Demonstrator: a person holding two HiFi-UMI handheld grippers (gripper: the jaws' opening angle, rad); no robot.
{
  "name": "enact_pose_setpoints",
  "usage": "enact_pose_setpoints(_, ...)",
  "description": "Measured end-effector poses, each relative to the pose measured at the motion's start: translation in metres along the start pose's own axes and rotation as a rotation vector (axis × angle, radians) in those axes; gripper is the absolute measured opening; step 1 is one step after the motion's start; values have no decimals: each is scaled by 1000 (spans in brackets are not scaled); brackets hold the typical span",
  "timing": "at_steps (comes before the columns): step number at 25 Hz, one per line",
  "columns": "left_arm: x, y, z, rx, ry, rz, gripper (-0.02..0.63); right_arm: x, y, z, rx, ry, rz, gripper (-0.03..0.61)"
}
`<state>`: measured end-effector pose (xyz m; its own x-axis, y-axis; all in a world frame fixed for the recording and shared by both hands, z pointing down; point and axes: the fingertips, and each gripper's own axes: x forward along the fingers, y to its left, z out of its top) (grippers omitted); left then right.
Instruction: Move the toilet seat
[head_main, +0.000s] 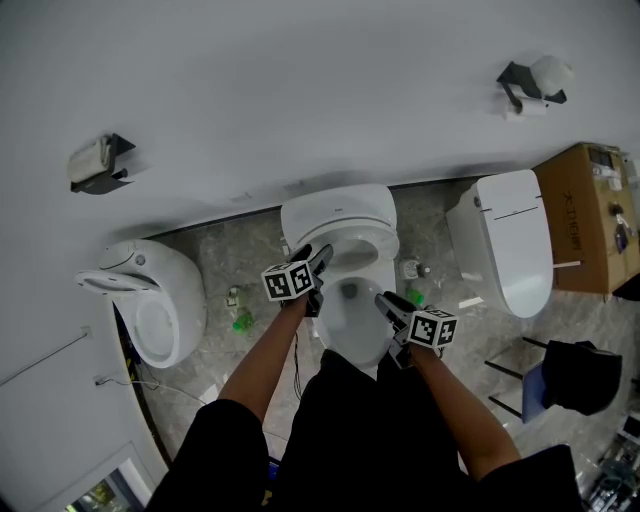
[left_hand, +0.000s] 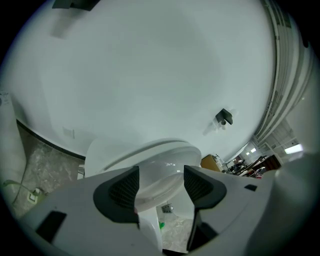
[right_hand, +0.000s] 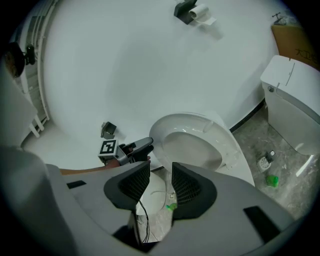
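The seat (head_main: 372, 238) stands tilted up off the bowl (head_main: 350, 325), just ahead of both tools.

The left tool (head_main: 322, 257) is at the seat's left rim. In the left gripper view its jaws are spread wide (left_hand: 160, 182). The seat's edge (left_hand: 165, 148) shows in the gap ahead of the pads (left_hand: 125, 187), and neither pad presses on it. In the right gripper view the left tool's (right_hand: 143, 146) tips lie just beside the seat's (right_hand: 227, 142) rim, but whether they touch it I cannot tell.

The right tool (head_main: 385, 300) hangs over the bowl's right side, nearer the person than the left tool. Its jaws (right_hand: 160, 182) stand apart with a narrow gap and nothing between them. A cable (right_hand: 142, 215) on the floor (head_main: 230, 270) shows through the gap.

Left of the left tool, well apart, sits a 2nd toilet (head_main: 150, 300). Right of the right tool stands a 3rd toilet (head_main: 510, 235), with a box (head_main: 590, 215) just beyond it. Ahead of both tools, the wall (head_main: 300, 100) carries 2 roll holders (head_main: 95, 165) (head_main: 535, 85), 1 to each side.
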<state>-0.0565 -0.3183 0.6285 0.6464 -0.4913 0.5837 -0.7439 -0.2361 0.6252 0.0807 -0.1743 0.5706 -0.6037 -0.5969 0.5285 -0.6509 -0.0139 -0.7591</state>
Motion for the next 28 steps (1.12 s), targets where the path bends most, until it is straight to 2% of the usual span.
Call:
enact_pose_setpoints(3,1,4,-1,25,-6,17,276,2,5,-4,-33,17,2,155)
enact_pose_setpoints(8,-1,-11,-3,84,-19,-7,277,-2,6,-13,-82,39,12,155)
enact_pose_setpoints(10,-11,-25,-5,159,-35,-15,278,-7,6,-24,-102,52,8,155)
enact_pose_setpoints(12,-25,-50,-4,270,-74,-39,276,-12,4,-30,-129,52,-13,155)
enact_pose_setpoints(14,-38,-79,0,338,-124,-80,276,-19,1,-24,-166,37,-48,155)
enact_pose_setpoints(17,-61,-115,4,366,-201,-129,276,-30,4,-8,-211,0,-65,155)
enact_pose_setpoints(21,-108,-152,8,361,-300,-142,274,-45,33,16,-288,-65,-44,155)
enact_pose_setpoints(26,-167,-207,3,410,-378,-208,173,-61,91,27,-297,-165,61,155)
enact_pose_setpoints(28,-189,-218,4,398,-428,-214,70,-69,110,27,-308,-214,73,154)
